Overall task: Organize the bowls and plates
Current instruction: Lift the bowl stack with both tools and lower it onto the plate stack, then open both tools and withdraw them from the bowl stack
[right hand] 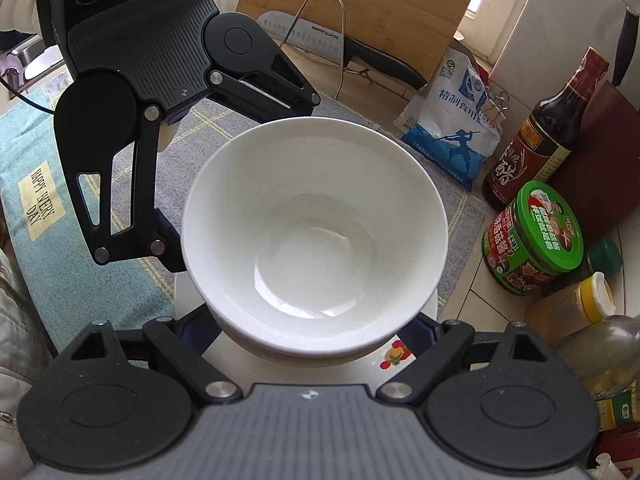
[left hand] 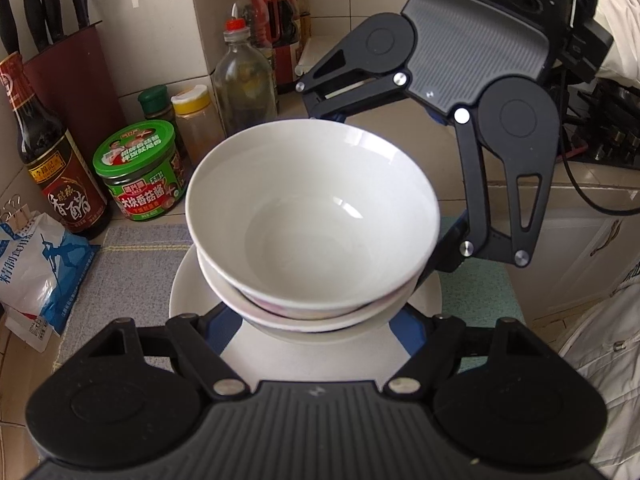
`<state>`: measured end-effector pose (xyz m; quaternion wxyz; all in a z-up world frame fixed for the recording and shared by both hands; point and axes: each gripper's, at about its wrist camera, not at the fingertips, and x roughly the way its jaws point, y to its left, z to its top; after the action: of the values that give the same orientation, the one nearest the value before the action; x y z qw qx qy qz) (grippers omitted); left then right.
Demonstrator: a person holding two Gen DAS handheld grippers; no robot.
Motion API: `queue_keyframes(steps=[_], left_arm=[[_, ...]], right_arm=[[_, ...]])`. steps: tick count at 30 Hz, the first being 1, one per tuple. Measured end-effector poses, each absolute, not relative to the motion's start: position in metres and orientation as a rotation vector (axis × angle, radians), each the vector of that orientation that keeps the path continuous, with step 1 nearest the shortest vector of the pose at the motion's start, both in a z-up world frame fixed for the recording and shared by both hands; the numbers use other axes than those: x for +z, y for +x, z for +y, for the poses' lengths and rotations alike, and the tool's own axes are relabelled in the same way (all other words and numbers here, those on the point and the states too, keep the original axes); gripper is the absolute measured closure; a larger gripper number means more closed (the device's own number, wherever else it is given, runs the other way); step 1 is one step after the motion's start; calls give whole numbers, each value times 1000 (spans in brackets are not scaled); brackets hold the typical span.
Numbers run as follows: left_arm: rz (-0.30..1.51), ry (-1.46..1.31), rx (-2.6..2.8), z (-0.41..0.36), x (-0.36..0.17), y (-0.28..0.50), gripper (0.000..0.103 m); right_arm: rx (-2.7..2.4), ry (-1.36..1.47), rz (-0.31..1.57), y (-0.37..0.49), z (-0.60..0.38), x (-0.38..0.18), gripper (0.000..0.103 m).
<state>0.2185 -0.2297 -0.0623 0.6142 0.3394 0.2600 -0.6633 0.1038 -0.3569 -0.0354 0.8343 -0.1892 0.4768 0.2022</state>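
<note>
Looking down on a tiled kitchen worktop [right hand: 480, 304], with a grey mat [left hand: 120, 264] lying on it and a teal mat [right hand: 24, 140] beside that, showing a patch reading "HAPPY VERY DAY".

Standing at the back: a bamboo board [right hand: 360, 0] leaning on the wall, and a knife [right hand: 320, 38] marked "SUPOR" resting in front of it.

Crowding one side:
- a white-and-blue bag [right hand: 452, 128], printed in Chinese, with a blue figure holding a pole
- a dark bottle [left hand: 52, 160] wearing a red and gold Chinese label
- a green-lidded jar [left hand: 138, 168] carrying Chinese writing in red and white

Sitting on the grey mat: a white plate [left hand: 188, 292], bearing a fruit print near its rim. Nested white bowls [left hand: 304, 320] stacked on it, the top bowl [left hand: 312, 208] lying empty, mouth up.

Reaching in from opposite sides: left gripper [left hand: 314, 328] and right gripper [right hand: 308, 332], both pointing steeply down, each straddling the lower part of the stack just above the plate.

Standing partly open, both pairs of jaws, with the blue tips disappearing under the bowls. Not possible to be telling whether pressing on the stack or hanging clear of it.
</note>
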Motion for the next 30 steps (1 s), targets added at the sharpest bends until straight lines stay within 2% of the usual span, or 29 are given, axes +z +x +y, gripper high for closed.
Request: queue_keyframes(steps=[30], left_arm=[[649,773,-1505,-239,-68,232,24]], right_arm=[[442,-311,1031,116,-376,-49,8]])
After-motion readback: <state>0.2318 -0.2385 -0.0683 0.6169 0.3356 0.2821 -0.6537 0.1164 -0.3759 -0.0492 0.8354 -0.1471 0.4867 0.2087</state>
